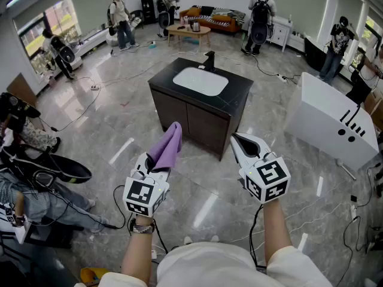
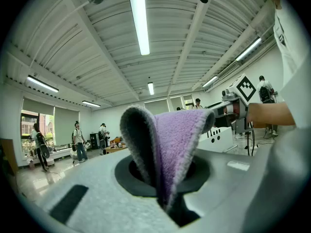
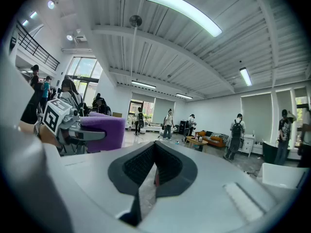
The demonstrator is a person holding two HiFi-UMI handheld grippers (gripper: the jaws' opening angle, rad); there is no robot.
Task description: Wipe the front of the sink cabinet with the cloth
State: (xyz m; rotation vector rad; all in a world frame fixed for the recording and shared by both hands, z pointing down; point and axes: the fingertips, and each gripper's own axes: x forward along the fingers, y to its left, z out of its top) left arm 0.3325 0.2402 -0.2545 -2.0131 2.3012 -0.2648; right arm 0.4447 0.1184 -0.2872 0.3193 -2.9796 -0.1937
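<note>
The sink cabinet (image 1: pixel 194 121) is dark brown with a black top, a white basin (image 1: pixel 200 81) and a black tap. It stands on the floor a few steps ahead of me in the head view. My left gripper (image 1: pixel 160 167) is shut on a folded purple cloth (image 1: pixel 168 147) that sticks up out of its jaws, held in the air short of the cabinet front. In the left gripper view the cloth (image 2: pixel 177 140) fills the middle, pinched in the gripper (image 2: pixel 165 200). My right gripper (image 1: pixel 240 141) hangs beside it, shut and empty (image 3: pixel 153 165).
A white box-like unit (image 1: pixel 332 124) stands to the right of the cabinet. Cables (image 1: pixel 90 100) trail over the glossy floor. A seated person (image 1: pixel 36 184) is close at my left. Several people stand at the back near a coffee table (image 1: pixel 188 31) and sofa.
</note>
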